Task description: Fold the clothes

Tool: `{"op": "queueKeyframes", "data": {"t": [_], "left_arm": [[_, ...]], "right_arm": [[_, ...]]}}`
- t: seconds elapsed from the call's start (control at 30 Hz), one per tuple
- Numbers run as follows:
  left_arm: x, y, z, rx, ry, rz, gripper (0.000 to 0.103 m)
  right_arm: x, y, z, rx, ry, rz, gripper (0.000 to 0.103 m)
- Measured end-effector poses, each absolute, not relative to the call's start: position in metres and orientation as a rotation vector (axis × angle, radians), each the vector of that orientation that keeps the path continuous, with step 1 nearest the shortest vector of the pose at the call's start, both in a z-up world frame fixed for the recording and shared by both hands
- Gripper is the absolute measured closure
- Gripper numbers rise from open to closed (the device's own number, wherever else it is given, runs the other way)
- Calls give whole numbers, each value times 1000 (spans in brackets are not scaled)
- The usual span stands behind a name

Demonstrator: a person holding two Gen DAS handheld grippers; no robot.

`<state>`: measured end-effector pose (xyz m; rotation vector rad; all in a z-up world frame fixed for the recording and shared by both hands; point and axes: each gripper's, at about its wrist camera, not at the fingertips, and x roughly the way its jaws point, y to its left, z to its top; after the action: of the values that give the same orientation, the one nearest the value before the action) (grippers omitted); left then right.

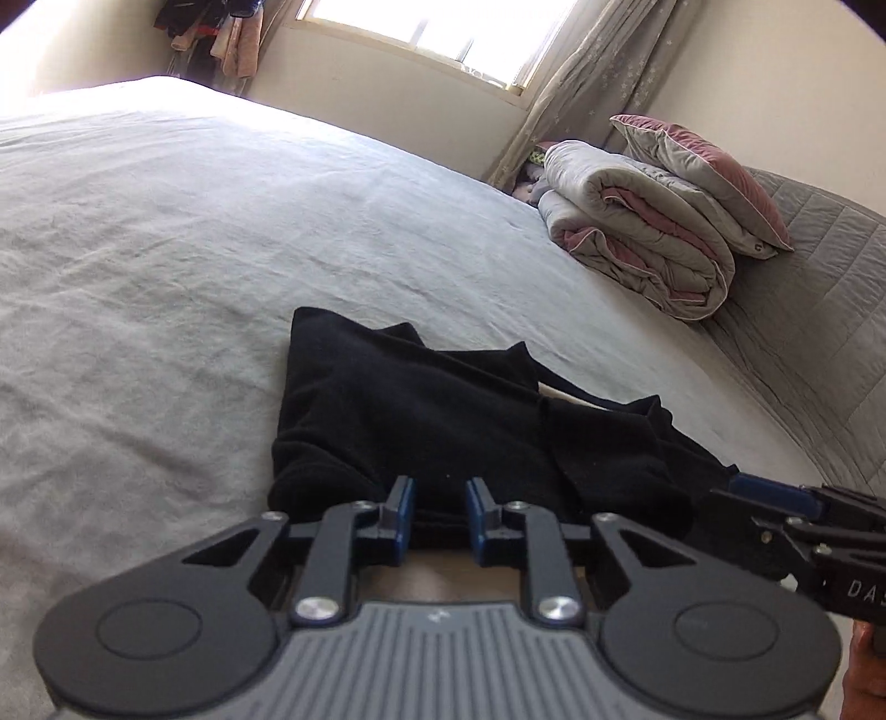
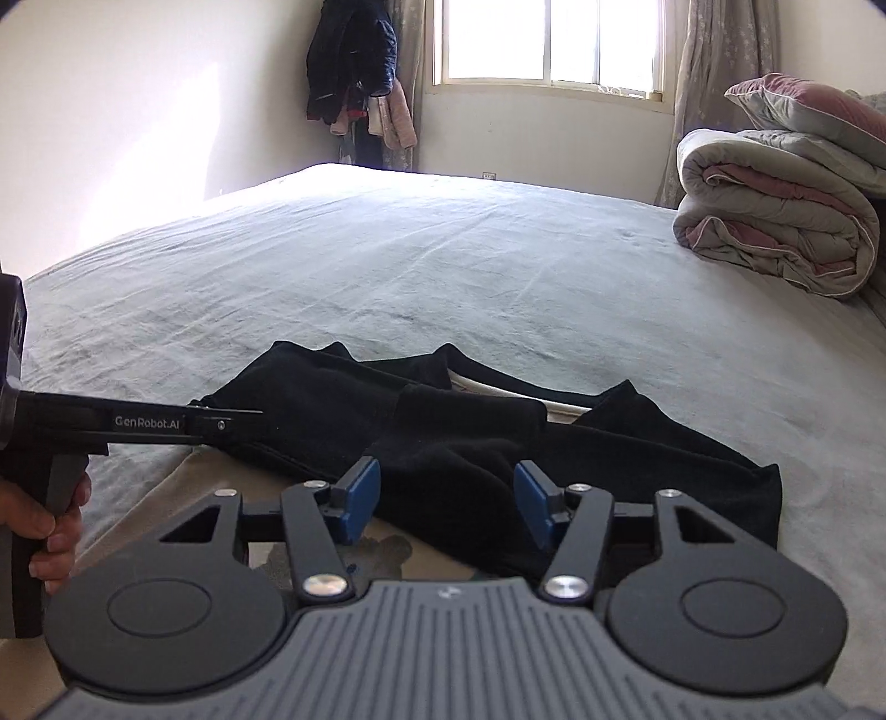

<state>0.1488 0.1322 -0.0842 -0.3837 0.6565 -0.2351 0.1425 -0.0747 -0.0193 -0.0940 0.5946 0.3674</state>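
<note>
Nearest to where I stood, the left gripper (image 1: 439,512) pointed down at the near hem of the black garment (image 1: 421,421), its 2 blue-padded jaws drawn close with only a narrow gap between them. Dark cloth lay right at the pads, but I could not tell whether any of it was pinched. The right gripper (image 2: 447,501) stood about half open over the same near edge, a little further along, its pads clear of the fabric on both sides and holding nothing. A hand (image 2: 50,526) gripped the left tool's handle at the edge of the right wrist view.

The garment lay partly folded on the grey bedsheet (image 1: 166,249), close to the near side of the bed, with pointed corners sticking up along its far edge and a pale strip showing in a gap there. It looked soft, limp and light, a thick knit that would sag and bunch rather than hold a crease, so I judged the best hold to be at a corner or along the doubled hem, both layers taken together.

Beyond it the sheet ran bare. A rolled quilt (image 2: 775,221) sat at the far right, a window (image 2: 548,39) behind.
</note>
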Motion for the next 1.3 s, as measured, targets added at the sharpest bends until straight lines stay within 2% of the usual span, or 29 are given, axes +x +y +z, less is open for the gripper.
{"op": "queueKeyframes", "data": {"t": [0.27,0.33,0.4,0.43,0.47,0.6,0.67,0.8,1.03,1.3], "left_arm": [[147,145,-100,-487,676,-253,94],[147,149,-102,-518,683,-255,97],[148,153,-104,-550,690,-258,98],[149,153,-104,-557,692,-258,98],[148,153,-104,-556,692,-258,98],[149,148,-98,-532,703,-260,98],[150,146,-94,-525,715,-266,95],[148,138,-84,-493,720,-290,82],[143,125,-74,-417,689,-326,75],[144,116,-78,-344,706,-329,72]], "right_arm": [[182,-34,-53,-128,689,367,53],[183,-33,-60,-164,689,329,65],[183,-39,-62,-164,674,297,86],[183,-44,-60,-147,670,284,92],[183,-49,-58,-130,666,271,93],[180,-78,-44,-34,637,225,94],[181,-100,-37,58,638,217,94],[182,-143,-30,185,629,159,94],[175,-215,-42,425,618,84,94],[158,-220,-64,364,628,85,95]]}}
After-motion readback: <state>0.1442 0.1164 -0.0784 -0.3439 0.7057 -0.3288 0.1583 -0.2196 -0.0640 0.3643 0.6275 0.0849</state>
